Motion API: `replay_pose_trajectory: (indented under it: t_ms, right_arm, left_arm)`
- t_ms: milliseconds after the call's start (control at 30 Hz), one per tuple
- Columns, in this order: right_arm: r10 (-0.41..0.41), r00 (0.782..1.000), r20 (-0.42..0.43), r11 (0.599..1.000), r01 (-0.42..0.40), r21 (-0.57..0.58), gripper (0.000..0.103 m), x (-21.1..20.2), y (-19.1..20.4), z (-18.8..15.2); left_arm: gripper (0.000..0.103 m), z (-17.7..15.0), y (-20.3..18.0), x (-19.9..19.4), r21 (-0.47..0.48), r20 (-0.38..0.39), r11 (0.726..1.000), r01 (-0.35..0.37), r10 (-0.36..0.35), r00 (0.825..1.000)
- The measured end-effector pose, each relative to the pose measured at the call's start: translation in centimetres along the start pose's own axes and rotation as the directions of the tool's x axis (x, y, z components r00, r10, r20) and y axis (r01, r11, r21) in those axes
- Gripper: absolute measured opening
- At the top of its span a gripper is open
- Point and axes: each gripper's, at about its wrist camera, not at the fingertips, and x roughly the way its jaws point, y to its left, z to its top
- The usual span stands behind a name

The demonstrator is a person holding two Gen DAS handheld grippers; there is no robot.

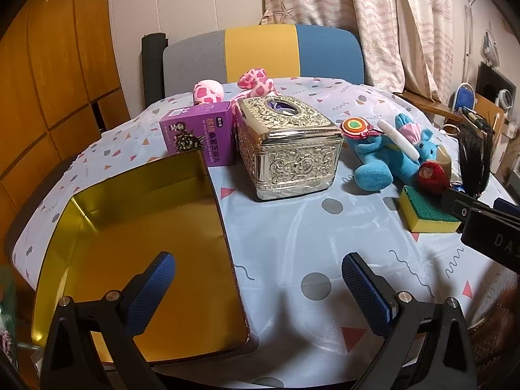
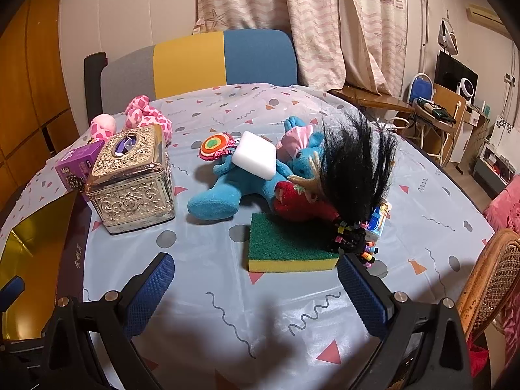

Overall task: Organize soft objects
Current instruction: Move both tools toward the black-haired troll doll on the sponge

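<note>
- The rectangular scouring sponge, yellow foam under a green pad (image 2: pixel 291 245), lies flat on the desk just ahead of the right tongs (image 2: pixel 255 287), near the desk's right side and touching the heap of toys behind it.
- My judgement: this sponge is the next pick. Come in low and level, take it across its short sides, and squeeze gently, since foam gives and can twist out.
- Mind the black-haired doll with coloured beads (image 2: pixel 354 175) leaning over the sponge's right corner; lifting straight up may drag it, so draw the sponge toward you first.
- Behind sit a red plush (image 2: pixel 292 201), a blue plush animal (image 2: pixel 227 191) and a white foam block (image 2: pixel 255 156) resting on it.
- The open gold tin tray (image 1: pixel 146 227) on the left looks like the likely destination, though that is a guess.
- The right tongs are spread wide and empty, pointing forward above the patterned desk (image 2: pixel 227 308).
- The left tongs (image 1: pixel 258 287) are likewise released and empty, one finger over the tray's edge.
</note>
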Motion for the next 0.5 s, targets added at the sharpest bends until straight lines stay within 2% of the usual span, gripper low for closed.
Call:
replay_pose_trajectory:
  t_ms: [500]
  right_arm:
    - [-0.003,1.000,-0.004,1.000,0.003,0.008,0.103,0.43,-0.56,0.00]
  left_arm:
    - [0.103,-0.11,-0.24,0.07,0.014,-0.007,1.000,-0.004,0.004,1.000]
